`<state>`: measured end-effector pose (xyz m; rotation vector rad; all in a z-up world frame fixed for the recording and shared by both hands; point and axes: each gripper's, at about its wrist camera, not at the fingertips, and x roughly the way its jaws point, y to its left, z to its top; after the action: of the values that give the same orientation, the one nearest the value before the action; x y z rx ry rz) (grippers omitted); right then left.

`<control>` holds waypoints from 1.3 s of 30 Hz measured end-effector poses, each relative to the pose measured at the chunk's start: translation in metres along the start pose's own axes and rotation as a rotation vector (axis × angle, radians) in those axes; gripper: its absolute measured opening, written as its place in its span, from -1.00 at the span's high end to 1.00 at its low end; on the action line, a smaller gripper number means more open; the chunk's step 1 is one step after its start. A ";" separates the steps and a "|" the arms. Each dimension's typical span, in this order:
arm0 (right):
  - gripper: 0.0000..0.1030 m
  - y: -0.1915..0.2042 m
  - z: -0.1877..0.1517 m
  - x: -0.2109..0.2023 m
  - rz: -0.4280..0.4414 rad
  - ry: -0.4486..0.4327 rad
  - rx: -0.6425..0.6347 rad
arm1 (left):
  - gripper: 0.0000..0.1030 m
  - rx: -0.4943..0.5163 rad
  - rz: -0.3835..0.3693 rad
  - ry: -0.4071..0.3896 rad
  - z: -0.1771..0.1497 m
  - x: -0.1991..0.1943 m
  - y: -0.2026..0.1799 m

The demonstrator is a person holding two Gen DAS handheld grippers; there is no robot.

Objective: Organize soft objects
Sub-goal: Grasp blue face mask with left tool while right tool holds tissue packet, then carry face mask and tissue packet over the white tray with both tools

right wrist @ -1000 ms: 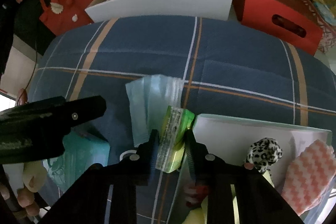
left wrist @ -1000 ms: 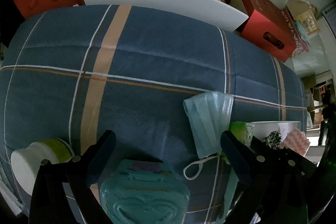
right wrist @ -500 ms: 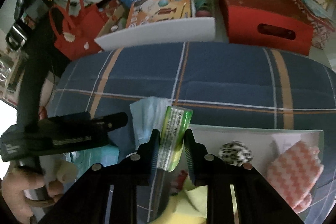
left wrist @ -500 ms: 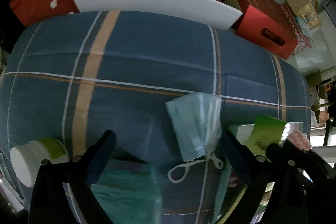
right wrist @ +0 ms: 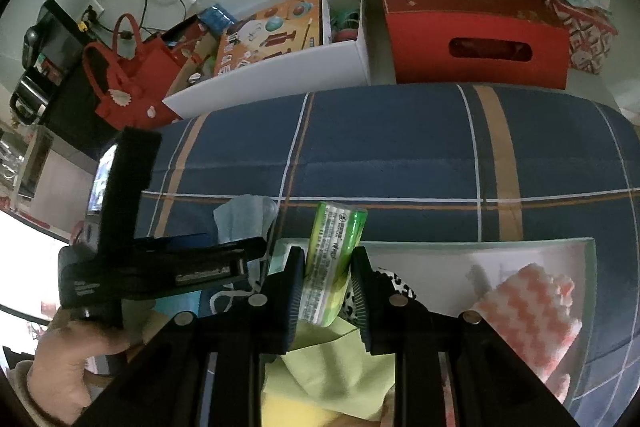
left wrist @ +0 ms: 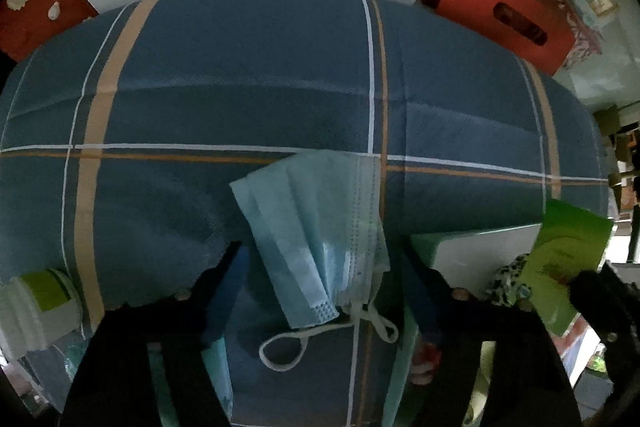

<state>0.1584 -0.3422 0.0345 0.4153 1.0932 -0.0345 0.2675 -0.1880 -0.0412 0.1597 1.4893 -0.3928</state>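
Note:
My right gripper (right wrist: 327, 265) is shut on a green tissue pack (right wrist: 334, 265) and holds it above the white bin (right wrist: 440, 247) on the blue plaid cushion (right wrist: 400, 155); the pack also shows in the left wrist view (left wrist: 564, 255). A light blue face mask (left wrist: 316, 231) lies on the cushion, its lower end and ear loop between the fingers of my open left gripper (left wrist: 324, 267). The bin holds a pink wavy sponge (right wrist: 528, 311), a leopard-print item (right wrist: 394, 281) and a yellow-green cloth (right wrist: 332, 363).
A white and green jar (left wrist: 36, 303) lies at the left of the cushion. A teal pouch (left wrist: 208, 367) lies under my left fingers. Behind the cushion stand a white box of toys (right wrist: 288, 67), a red box (right wrist: 472, 27) and a red bag (right wrist: 128, 79).
My right gripper has lifted the tissue pack up over the bin. My left gripper has moved to the right, away from the teal pouch, and now straddles the mask.

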 end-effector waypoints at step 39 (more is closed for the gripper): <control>0.50 -0.035 -0.069 -0.125 -0.063 -0.063 0.043 | 0.68 0.132 -0.100 -0.199 -0.096 -0.125 -0.061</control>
<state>0.0327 -0.3727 0.1047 0.4155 1.0447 -0.1261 0.1527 -0.1920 0.0825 0.1468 1.2784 -0.5715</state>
